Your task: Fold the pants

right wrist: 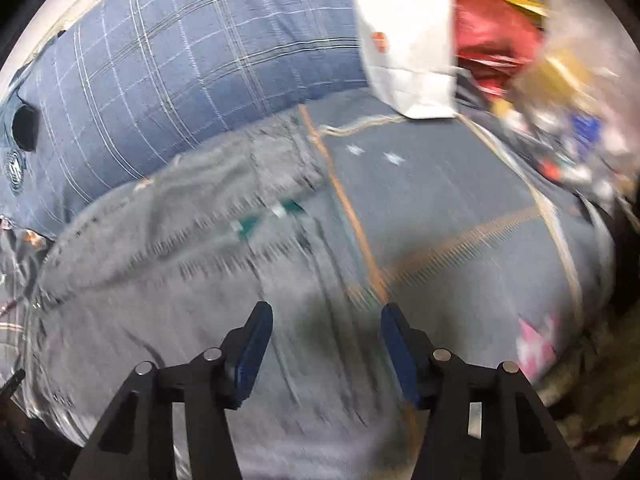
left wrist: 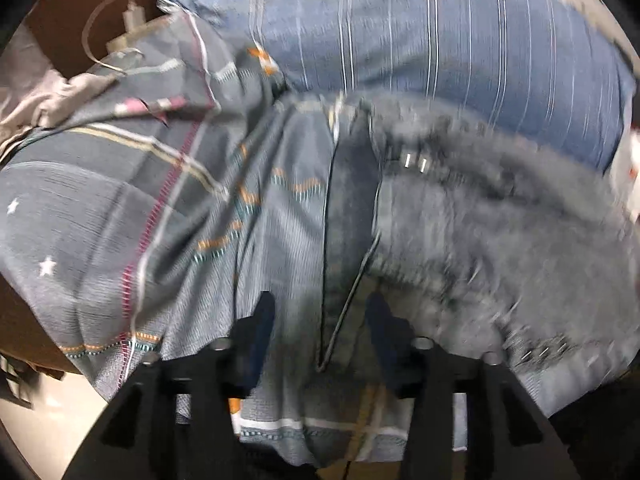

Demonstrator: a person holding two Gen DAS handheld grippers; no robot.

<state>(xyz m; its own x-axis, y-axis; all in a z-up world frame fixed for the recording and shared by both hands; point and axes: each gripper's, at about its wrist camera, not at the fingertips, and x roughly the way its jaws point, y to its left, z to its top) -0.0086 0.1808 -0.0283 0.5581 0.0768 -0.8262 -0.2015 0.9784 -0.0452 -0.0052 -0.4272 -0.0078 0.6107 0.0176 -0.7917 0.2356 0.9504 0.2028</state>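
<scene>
Grey pants [left wrist: 500, 240] lie spread on a patterned grey bedsheet [left wrist: 120, 208]; the view is motion-blurred. My left gripper [left wrist: 320, 312] is open above the pants' left edge, where a darker strip and a drawstring [left wrist: 352, 292] run between the fingers. In the right wrist view the pants [right wrist: 180, 272] fill the left and lower part. My right gripper [right wrist: 326, 316] is open, hovering over the pants' right edge next to the sheet [right wrist: 460, 220]. Neither gripper holds anything.
A blue striped pillow [left wrist: 440, 32] lies behind the pants, also in the right wrist view [right wrist: 180, 72]. A white paper bag [right wrist: 408, 44], red cloth [right wrist: 492, 36] and clutter sit at the back right. A charger with cable [left wrist: 124, 28] lies at the bed's left edge.
</scene>
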